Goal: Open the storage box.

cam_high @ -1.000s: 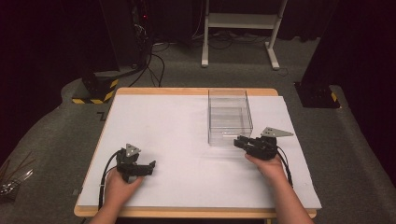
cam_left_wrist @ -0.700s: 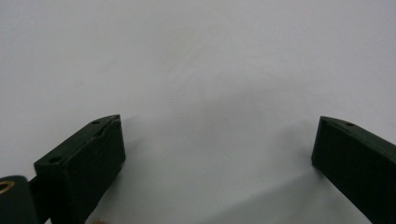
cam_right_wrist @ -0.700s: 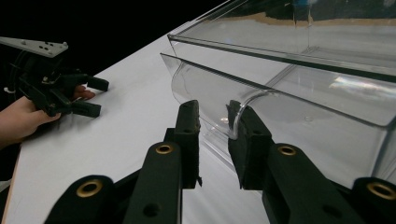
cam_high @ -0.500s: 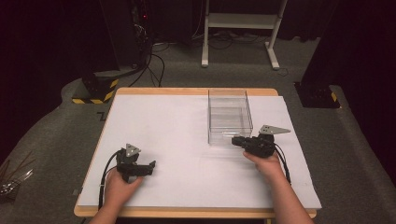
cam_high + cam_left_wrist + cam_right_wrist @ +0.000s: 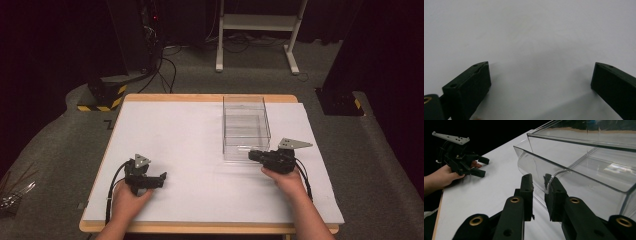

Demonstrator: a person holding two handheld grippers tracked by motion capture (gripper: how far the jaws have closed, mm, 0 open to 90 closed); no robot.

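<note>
Right tongs (image 5: 539, 181) just closed on clear box (image 5: 245, 125) front lip, left tongs (image 5: 540, 80) wide open, holding nothing

A lab or recording studio with dark surroundings. A wooden table (image 5: 210, 98) covered by a white sheet (image 5: 200, 145) stands on grey carpet (image 5: 380, 165). Beyond the table, far from the fingers, are black curtains (image 5: 45, 50), a black equipment rack (image 5: 132, 35) with loose cables (image 5: 165, 70), yellow-and-black hazard-striped floor weights (image 5: 102, 95), and a white metal stand (image 5: 257, 22).

clear empty plastic box (image 5: 244, 123), upright, on the table's right half
</note>
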